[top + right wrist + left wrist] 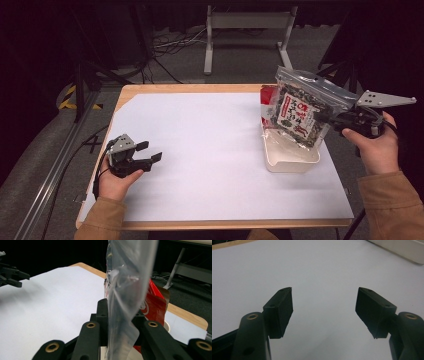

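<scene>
The right claw (327, 119) is clamped on the edge of a clear plastic bag (300, 107), its two black jaws pinching the film from both sides, as the right gripper view shows close up (121, 322). The bag (127, 290) is up off the table, tilted, with dark contents and a white and red label showing through its face. It hangs above a shallow white tray (287, 162) that sits on the right part of the table. A red packet (267, 97) stands at the far end of that tray, just behind the bag; in the right gripper view the red packet (153, 303) shows past the film. The person's right hand (377, 147) grips the handle at the table's right edge. Well apart, on the left, the left claw (150, 152) rests low over the white sheet (200, 150) that covers the wooden table (127, 92), with its jaws spread wide and nothing between them (324, 307).
</scene>
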`<state>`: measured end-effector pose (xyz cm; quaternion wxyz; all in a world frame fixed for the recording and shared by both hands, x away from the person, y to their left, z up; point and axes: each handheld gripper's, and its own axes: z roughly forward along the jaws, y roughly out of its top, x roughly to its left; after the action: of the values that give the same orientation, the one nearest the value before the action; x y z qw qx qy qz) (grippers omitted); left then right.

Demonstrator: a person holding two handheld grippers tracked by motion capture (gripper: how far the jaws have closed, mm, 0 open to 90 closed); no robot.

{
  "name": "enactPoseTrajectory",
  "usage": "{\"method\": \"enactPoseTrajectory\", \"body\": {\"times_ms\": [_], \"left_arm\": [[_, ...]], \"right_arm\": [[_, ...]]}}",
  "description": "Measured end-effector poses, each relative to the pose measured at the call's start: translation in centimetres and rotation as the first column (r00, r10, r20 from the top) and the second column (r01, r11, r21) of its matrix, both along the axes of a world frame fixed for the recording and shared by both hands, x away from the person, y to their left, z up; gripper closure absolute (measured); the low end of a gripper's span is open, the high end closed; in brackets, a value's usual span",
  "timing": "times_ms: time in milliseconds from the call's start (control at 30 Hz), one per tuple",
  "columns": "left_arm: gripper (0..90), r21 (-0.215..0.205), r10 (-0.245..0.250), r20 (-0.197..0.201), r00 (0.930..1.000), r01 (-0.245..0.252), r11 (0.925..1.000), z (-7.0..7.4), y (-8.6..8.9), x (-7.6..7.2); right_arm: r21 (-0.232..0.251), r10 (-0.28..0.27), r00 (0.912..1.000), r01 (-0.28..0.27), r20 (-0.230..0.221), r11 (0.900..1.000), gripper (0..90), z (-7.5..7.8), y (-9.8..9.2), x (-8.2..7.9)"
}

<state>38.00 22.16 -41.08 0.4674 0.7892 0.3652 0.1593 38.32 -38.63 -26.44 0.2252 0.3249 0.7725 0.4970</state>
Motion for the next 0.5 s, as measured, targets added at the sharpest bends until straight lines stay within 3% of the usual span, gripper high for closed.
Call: {"method": "enactPoseTrajectory", "body": {"times_ms": [500], "left_arm": [[30.8,-0.004,0.006,-0.012,0.9999,-0.006,1.0000,-0.1,0.0,0.0]], "right_arm": [[-0.067,-0.007,0.9988,0.004,-0.049,0.998,75.7,-1.3,1.1,0.2]]}}
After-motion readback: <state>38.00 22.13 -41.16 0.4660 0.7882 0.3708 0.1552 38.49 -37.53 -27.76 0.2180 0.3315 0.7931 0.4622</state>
